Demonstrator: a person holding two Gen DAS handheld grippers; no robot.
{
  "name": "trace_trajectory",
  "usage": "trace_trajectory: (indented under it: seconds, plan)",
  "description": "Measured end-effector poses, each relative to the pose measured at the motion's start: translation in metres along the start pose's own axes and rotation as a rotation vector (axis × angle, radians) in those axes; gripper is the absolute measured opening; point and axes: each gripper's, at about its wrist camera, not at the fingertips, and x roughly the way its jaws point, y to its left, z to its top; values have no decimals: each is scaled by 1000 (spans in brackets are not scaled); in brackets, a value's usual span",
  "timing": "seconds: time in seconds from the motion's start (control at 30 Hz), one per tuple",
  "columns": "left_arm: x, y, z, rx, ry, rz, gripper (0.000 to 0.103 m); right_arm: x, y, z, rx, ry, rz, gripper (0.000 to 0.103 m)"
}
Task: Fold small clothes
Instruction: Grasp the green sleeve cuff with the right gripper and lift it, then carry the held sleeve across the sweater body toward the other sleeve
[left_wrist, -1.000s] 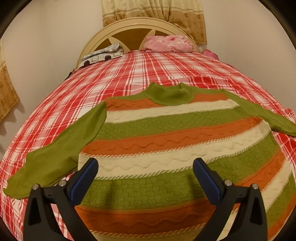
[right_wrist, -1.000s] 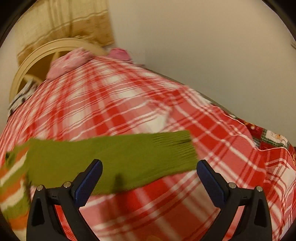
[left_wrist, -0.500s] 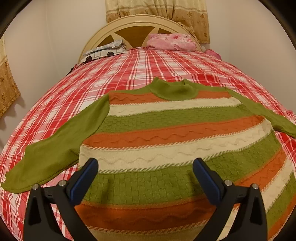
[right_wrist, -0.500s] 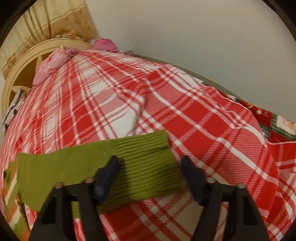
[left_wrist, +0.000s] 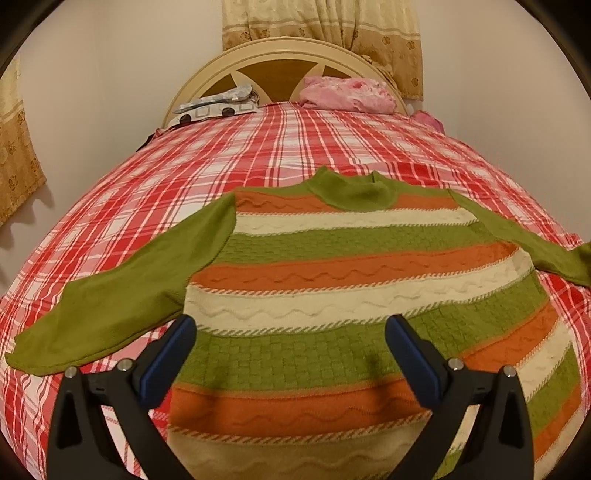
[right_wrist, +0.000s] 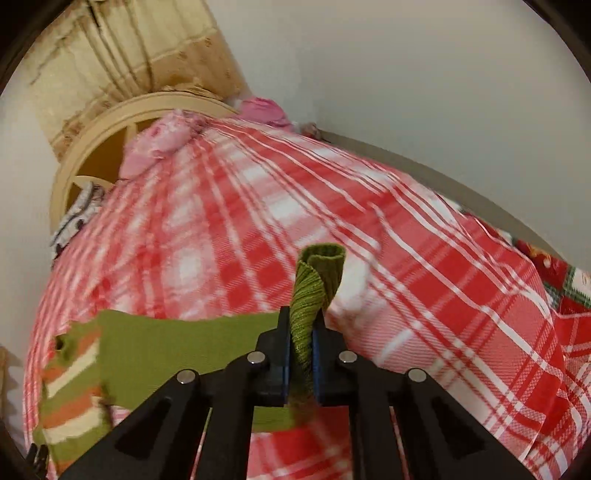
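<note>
A small sweater (left_wrist: 332, 280) with green, orange and cream stripes and plain green sleeves lies flat, neck away from me, on a red plaid bed (left_wrist: 258, 147). My left gripper (left_wrist: 290, 347) is open and empty, hovering over the sweater's lower body. Its left sleeve (left_wrist: 122, 299) lies spread to the left. My right gripper (right_wrist: 300, 343) is shut on the ribbed cuff of the right sleeve (right_wrist: 314, 288), which stands up pinched between the jaws, lifted off the bed. The rest of that sleeve (right_wrist: 177, 347) trails left to the striped body (right_wrist: 70, 398).
A cream headboard (left_wrist: 280, 55) and curtain (left_wrist: 325, 33) stand at the far end. A pink bundle (left_wrist: 343, 94) and a grey-white item (left_wrist: 218, 107) lie by the headboard. A wall (right_wrist: 443, 92) runs along the bed's right side, with a patterned red blanket (right_wrist: 569, 284) there.
My right gripper closed on the right sleeve's cuff and lifted it off the bed. The left gripper stayed open and shifted slightly over the sweater.
</note>
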Motion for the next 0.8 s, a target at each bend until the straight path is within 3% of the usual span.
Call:
trace_trajectory:
  seconds: [0.4, 0.8]
  plan:
    - [-17, 29, -8, -35, -30, -1, 103, -50, 132, 20, -162, -87, 156, 8]
    - [-23, 68, -21, -107, -34, -4, 103, -78, 267, 11, -353, -117, 263, 8]
